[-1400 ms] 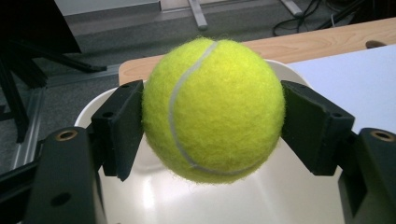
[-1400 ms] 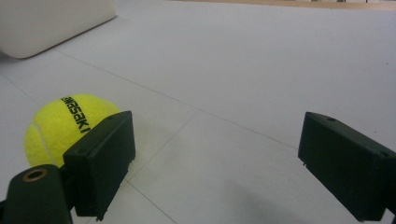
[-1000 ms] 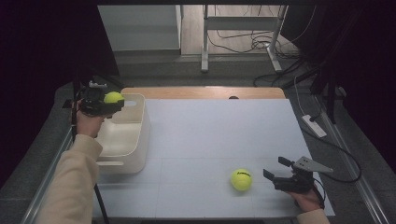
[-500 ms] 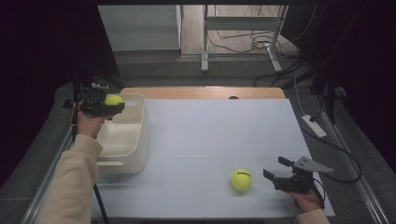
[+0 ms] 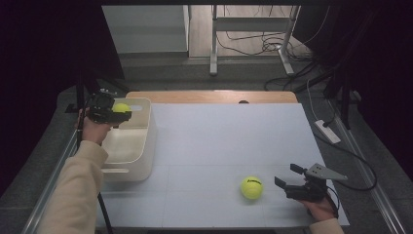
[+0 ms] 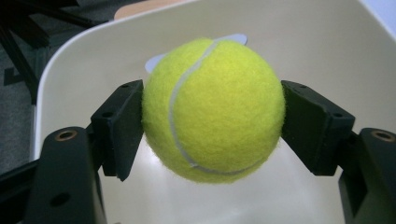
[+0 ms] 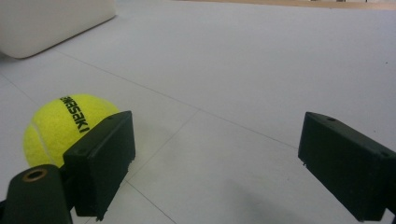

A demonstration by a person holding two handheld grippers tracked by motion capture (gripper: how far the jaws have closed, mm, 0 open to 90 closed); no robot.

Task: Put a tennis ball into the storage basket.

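The left gripper (image 6: pixel 212 126) clenches a tennis ball (image 6: pixel 212 109) above the white bin (image 6: pixel 327 42): light, fuzzy, springy (grip its widest girth); the right gripper (image 7: pixel 215 163) gapes empty.

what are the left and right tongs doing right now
Left tongs: closed on a tennis ball, over the white bin.
Right tongs: open, holding nothing; the second tennis ball lies just outside them on the table.
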